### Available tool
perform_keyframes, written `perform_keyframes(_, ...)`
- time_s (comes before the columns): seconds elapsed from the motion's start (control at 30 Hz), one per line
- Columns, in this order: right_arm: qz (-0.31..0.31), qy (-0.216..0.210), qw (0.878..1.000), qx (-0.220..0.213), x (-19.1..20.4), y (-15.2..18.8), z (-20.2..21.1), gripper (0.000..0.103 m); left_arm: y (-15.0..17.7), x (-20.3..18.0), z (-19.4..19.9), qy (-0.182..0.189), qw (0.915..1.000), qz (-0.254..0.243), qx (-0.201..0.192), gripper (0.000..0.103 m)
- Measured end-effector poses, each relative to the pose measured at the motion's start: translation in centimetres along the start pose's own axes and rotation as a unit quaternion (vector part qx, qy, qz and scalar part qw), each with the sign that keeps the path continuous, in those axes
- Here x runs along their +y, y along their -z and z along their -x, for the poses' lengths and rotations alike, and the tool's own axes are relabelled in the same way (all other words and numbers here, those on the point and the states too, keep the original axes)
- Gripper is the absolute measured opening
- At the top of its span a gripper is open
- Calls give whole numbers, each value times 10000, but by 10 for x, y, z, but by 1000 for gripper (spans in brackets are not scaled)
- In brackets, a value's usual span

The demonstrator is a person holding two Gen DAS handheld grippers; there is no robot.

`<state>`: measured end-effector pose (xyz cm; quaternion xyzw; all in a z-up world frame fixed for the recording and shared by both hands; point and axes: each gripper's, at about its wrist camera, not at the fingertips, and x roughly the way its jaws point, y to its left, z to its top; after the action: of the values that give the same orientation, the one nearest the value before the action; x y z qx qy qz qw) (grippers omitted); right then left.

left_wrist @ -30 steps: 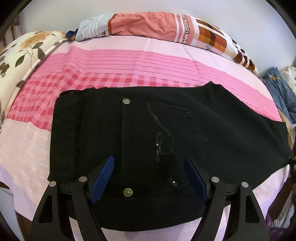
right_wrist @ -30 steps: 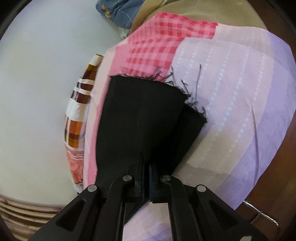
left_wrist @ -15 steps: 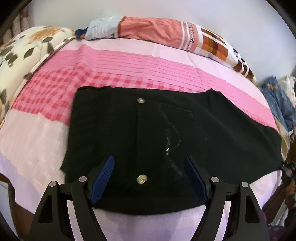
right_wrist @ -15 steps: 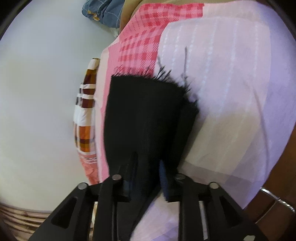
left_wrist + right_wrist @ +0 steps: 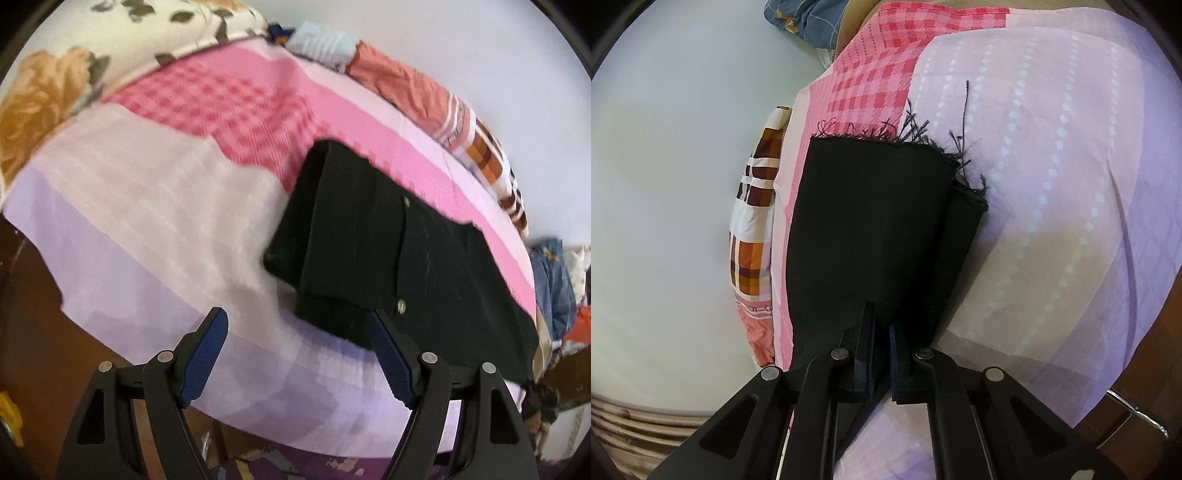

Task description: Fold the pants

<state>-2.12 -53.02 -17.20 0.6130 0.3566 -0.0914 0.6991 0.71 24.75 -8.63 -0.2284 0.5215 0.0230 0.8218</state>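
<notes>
The black pants lie flat on the pink and lilac bedsheet, waistband end towards my left gripper, with two metal rivets showing. My left gripper is open and empty, hovering just off the waistband corner near the bed's front edge. In the right wrist view the pants' legs end in a frayed hem with loose threads. My right gripper is shut on the pants' leg edge, its jaws nearly touching with the black cloth between them.
A colourful patchwork pillow lies along the wall at the far side; it also shows in the right wrist view. A floral pillow is at the left. Blue denim clothes pile up past the bed's right end. A brown wooden frame borders the bed.
My left gripper has swung left and away from over the pants, which now sit to its right. My right gripper opened slightly half a second ago and is shut again on the leg edge.
</notes>
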Motion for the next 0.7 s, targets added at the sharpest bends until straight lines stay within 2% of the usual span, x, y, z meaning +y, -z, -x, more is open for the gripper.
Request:
perform_keyframes(0.07, 2, 5, 10000, -4, 0, 0, 0, 3, 2, -6, -7, 115, 9999, -85, 95, 76)
perform_keyframes(0.13, -28, -1, 10000, -5, 0, 0, 0, 3, 3, -13, -13, 235, 9995, -140, 154, 67)
perform_keyframes(0.17, -24, 0, 10000, -7, 0, 0, 1, 3, 2, -16, -15, 255, 9994, -156, 157, 55)
perform_keyframes(0.2, -24, 0, 10000, -8, -1, 1, 1, 3, 1, -19, -18, 238, 9994, -182, 157, 49)
perform_keyframes(0.23, -32, 1, 10000, -10, -1, 1, 1, 3, -1, -21, -21, 134, 9996, -196, 138, 48)
perform_keyframes(0.37, -34, -1, 10000, 2, -1, 0, 2, 3, -8, -16, -24, 177, 9998, 38, 94, 33)
perform_keyframes(0.5, -121, -96, 9999, -1, -3, 1, 2, 3, -16, -35, -10, -260, 9981, -475, -287, 19)
perform_keyframes(0.63, -39, -38, 9999, 96, 0, 6, 1, 3, -37, -33, -6, -457, 9965, -458, -531, 19)
perform_keyframes(0.7, 64, 52, 9999, 103, 3, 6, 2, 2, -42, -28, -10, -445, 9972, -410, -442, 18)
